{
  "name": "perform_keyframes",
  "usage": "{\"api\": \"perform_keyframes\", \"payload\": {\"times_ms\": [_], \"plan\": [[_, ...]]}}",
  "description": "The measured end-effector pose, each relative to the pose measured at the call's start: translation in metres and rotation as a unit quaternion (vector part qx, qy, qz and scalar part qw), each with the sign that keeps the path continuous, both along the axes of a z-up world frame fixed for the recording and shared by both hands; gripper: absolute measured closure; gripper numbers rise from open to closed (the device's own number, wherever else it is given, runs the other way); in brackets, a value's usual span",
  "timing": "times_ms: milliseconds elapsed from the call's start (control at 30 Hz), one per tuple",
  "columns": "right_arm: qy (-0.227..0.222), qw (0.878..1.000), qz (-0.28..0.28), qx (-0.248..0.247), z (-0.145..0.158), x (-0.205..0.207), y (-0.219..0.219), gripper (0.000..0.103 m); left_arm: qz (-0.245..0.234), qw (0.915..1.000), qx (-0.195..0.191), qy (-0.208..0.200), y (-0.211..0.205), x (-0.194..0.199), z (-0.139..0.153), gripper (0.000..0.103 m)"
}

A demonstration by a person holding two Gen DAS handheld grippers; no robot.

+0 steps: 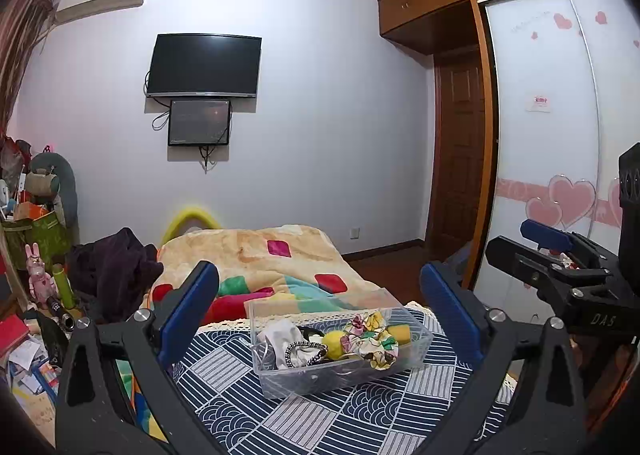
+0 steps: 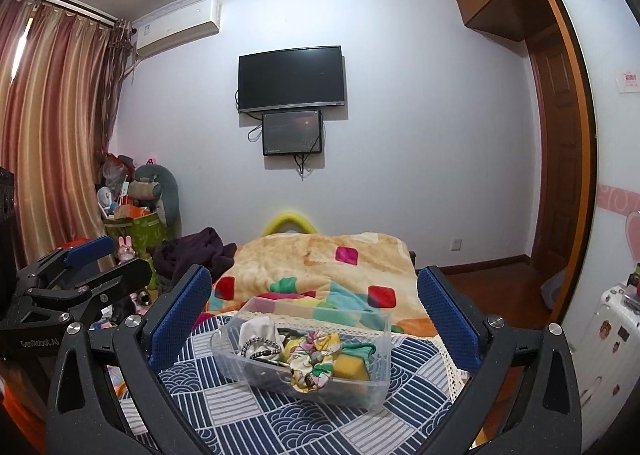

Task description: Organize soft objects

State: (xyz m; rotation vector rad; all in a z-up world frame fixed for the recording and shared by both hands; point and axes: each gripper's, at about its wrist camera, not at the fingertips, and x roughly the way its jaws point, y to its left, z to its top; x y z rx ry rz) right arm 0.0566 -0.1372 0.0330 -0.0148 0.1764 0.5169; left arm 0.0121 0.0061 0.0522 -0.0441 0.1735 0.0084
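Observation:
A clear plastic bin (image 1: 418, 353) (image 2: 376, 339) sits on a blue and white patterned cloth (image 1: 320, 415) (image 2: 320, 419). It holds a floral scrunchie (image 1: 370, 339) (image 2: 314, 355), a yellow sponge (image 1: 400, 333) (image 2: 350, 369), a white cloth (image 1: 282, 335) (image 2: 258, 329) and a beaded band (image 1: 304, 351) (image 2: 256, 347). My left gripper (image 1: 320, 315) is open and empty, held back from the bin. My right gripper (image 2: 314, 311) is open and empty, also held back from the bin. Each gripper shows at the side of the other's view: the right one (image 1: 560, 255), the left one (image 2: 80, 267).
A colourful blanket (image 1: 260, 259) (image 2: 320, 263) lies on the bed behind the bin. Dark clothes (image 1: 112, 267) and clutter (image 1: 32, 255) fill the left. A wardrobe (image 1: 560, 135) and a white suitcase (image 2: 608, 335) stand on the right. A television (image 1: 204, 65) hangs on the far wall.

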Motion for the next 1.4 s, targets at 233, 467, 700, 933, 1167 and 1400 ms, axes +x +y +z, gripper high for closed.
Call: {"api": "perform_keyframes", "payload": {"times_ms": [233, 467, 700, 933, 1167, 1400], "plan": [[-0.002, 1.0, -0.001, 0.001, 0.0012, -0.0012, -0.0018, 0.0, 0.0, 1.0, -0.001, -0.001, -0.0009, -0.0009, -0.0003, 0.0], [-0.003, 1.0, 0.0, 0.002, 0.0028, -0.0015, -0.0026, 0.0, -0.003, 1.0, -0.003, 0.001, -0.0008, -0.0006, 0.0, 0.0], [-0.004, 1.0, 0.0, 0.004, 0.004, -0.002, -0.0044, 0.0, -0.005, 1.0, -0.008, 0.003, -0.0001, 0.0011, 0.0008, 0.0], [-0.004, 1.0, 0.0, 0.005, 0.0052, -0.0028, -0.0062, 0.0, -0.005, 0.9999, -0.008, 0.005, -0.0016, 0.0018, 0.0, 0.0], [-0.002, 1.0, -0.002, 0.007, 0.0072, -0.0036, -0.0064, 0.0, -0.003, 0.9999, -0.011, 0.007, -0.0027, 0.003, -0.0016, 0.0], [0.0, 1.0, -0.001, 0.007, 0.0092, -0.0032, -0.0072, 0.0, -0.007, 0.9998, -0.012, 0.012, -0.0041, 0.0054, -0.0041, 0.0]]}}
